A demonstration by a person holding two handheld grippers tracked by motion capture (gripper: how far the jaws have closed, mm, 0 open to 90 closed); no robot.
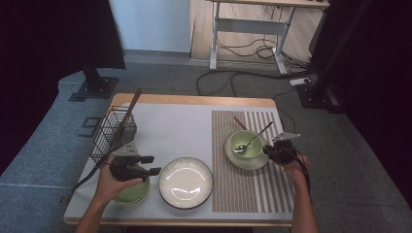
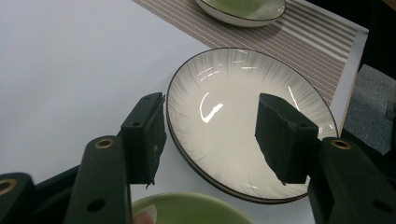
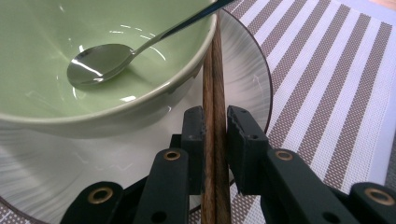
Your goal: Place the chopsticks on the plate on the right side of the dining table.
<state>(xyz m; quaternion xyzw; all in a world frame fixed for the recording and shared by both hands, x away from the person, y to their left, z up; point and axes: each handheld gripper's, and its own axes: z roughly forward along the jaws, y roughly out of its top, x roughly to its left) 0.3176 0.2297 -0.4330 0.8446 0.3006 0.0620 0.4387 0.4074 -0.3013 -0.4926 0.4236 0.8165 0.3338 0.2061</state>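
A green bowl (image 1: 245, 144) (image 3: 70, 70) with a metal spoon (image 1: 252, 141) (image 3: 100, 60) in it stands on a white plate (image 1: 262, 161) (image 3: 247, 79) on the striped placemat (image 1: 243, 189). My right gripper (image 1: 267, 149) (image 3: 215, 133) is shut on a pair of wooden chopsticks (image 1: 239, 122) (image 3: 214, 70) that run along the bowl's side over the plate rim. My left gripper (image 1: 153, 164) (image 2: 210, 135) is open with nothing between its jaws. It hovers beside an empty white plate (image 1: 186, 183) (image 2: 233, 116) and over a second green bowl (image 1: 133, 194) (image 2: 187, 210).
A black wire basket (image 1: 112, 133) holding a long wooden utensil (image 1: 130, 109) stands at the table's left back. A white mat (image 1: 175, 131) (image 2: 70, 56) covers the left part of the table. Desk legs and cables lie on the floor beyond.
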